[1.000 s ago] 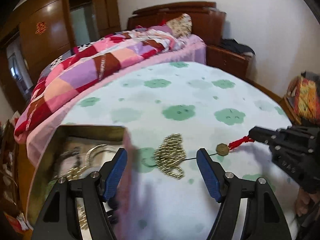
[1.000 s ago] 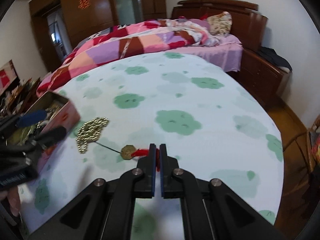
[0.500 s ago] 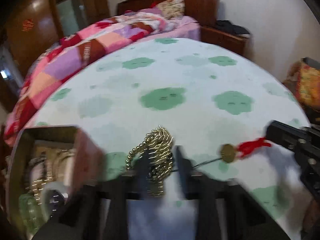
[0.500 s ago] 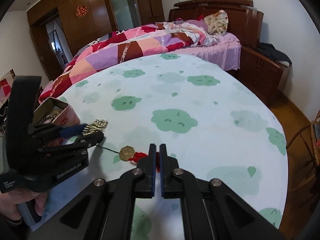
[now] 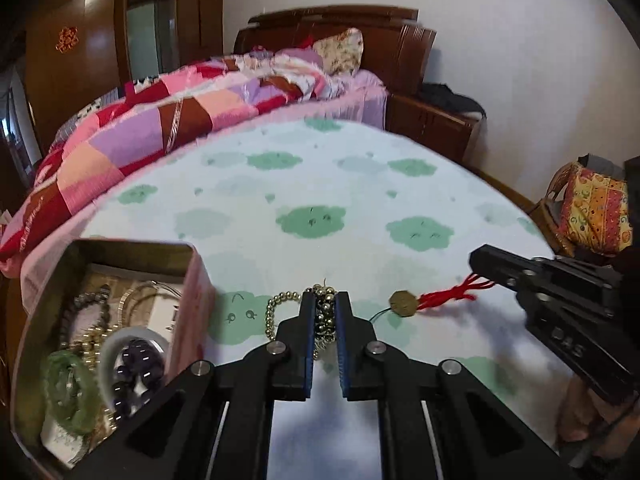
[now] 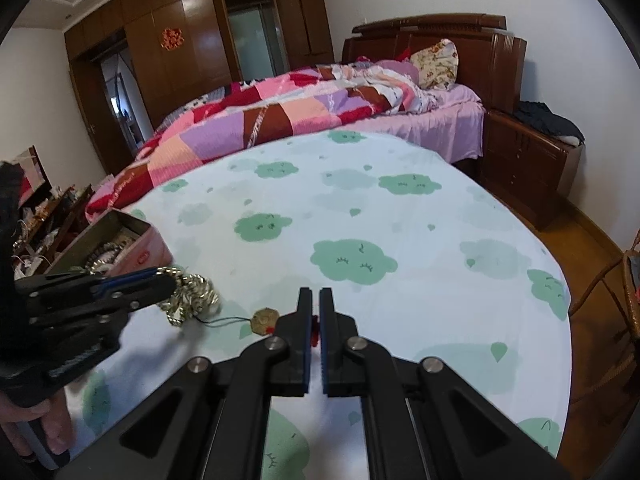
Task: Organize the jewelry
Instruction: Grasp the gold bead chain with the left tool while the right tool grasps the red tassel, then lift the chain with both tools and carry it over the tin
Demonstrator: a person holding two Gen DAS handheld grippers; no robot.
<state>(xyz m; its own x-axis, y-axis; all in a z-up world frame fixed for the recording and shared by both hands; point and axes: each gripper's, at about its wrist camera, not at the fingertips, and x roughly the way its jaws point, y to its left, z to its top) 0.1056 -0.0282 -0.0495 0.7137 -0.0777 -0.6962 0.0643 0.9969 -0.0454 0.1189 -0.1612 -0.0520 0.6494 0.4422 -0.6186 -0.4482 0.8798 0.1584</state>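
Note:
A gold bead necklace (image 5: pixel 280 304) lies bunched on the table, joined by a thin dark cord (image 6: pixel 224 322) to a gold coin pendant (image 5: pixel 403 304) with a red tassel (image 5: pixel 448 294). My left gripper (image 5: pixel 325 300) is closing its jaws on the bead bunch, pads against the beads; in the right wrist view the left gripper (image 6: pixel 168 276) has the necklace (image 6: pixel 196 292) at its tips. My right gripper (image 6: pixel 315 294) is shut on the red tassel (image 6: pixel 315 326), just beyond the coin (image 6: pixel 264 320). An open pink tin (image 5: pixel 136 245) of jewelry stands to the left.
The tin holds a green bangle (image 5: pixel 68 396), a dark purple bead bracelet (image 5: pixel 136 372) and other strands. The round table wears a white cloth with green clouds (image 6: pixel 352 260). A bed with a patchwork quilt (image 6: pixel 280 116) stands behind; a cushioned wicker chair (image 5: pixel 592 208) is at right.
My left gripper went from wide open to closed around the gold beads, shifting forward over them. The right gripper stayed shut on the tassel and kept still.

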